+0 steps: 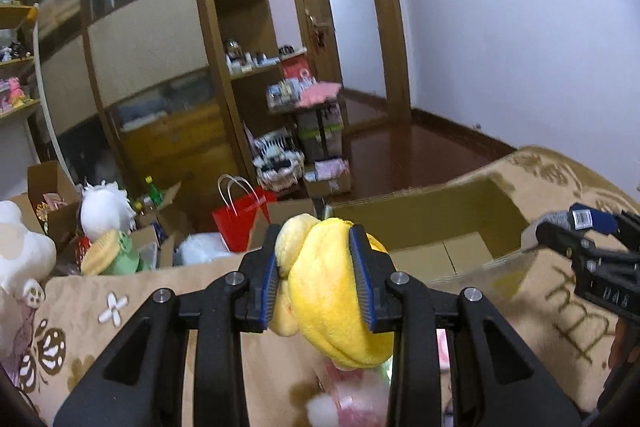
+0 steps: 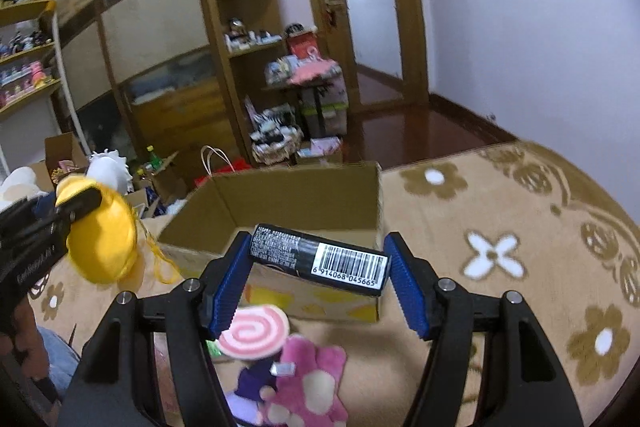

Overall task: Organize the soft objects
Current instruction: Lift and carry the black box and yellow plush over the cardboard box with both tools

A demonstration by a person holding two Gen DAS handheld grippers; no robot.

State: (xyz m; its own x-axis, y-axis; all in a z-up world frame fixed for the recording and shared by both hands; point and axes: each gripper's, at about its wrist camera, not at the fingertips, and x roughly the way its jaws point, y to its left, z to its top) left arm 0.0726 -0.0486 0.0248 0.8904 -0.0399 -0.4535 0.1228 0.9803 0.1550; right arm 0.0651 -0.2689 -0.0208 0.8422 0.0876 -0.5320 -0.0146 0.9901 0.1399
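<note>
My left gripper (image 1: 318, 251) is shut on a yellow plush toy (image 1: 332, 303), lifted above the flowered bedspread (image 1: 132, 311). The same yellow plush toy (image 2: 106, 239) shows at the left of the right wrist view, clamped by the left gripper (image 2: 84, 201). My right gripper (image 2: 318, 255) is shut on a black packet with a barcode (image 2: 320, 261), held crosswise between the blue pads. That right gripper (image 1: 560, 227) also shows at the right edge of the left wrist view. An open cardboard box (image 2: 296, 195) stands on the bed just beyond both grippers. Below lie a pink swirl plush (image 2: 254, 333) and a pink paw plush (image 2: 312, 383).
Past the bed's edge stand more cardboard boxes, a red paper bag (image 1: 240, 219), a white plush (image 1: 106, 207) and a green plush (image 1: 120, 255). A wooden wardrobe (image 1: 148, 47), shelves and a door (image 1: 348, 7) line the far wall. The bedspread (image 2: 500, 247) stretches to the right.
</note>
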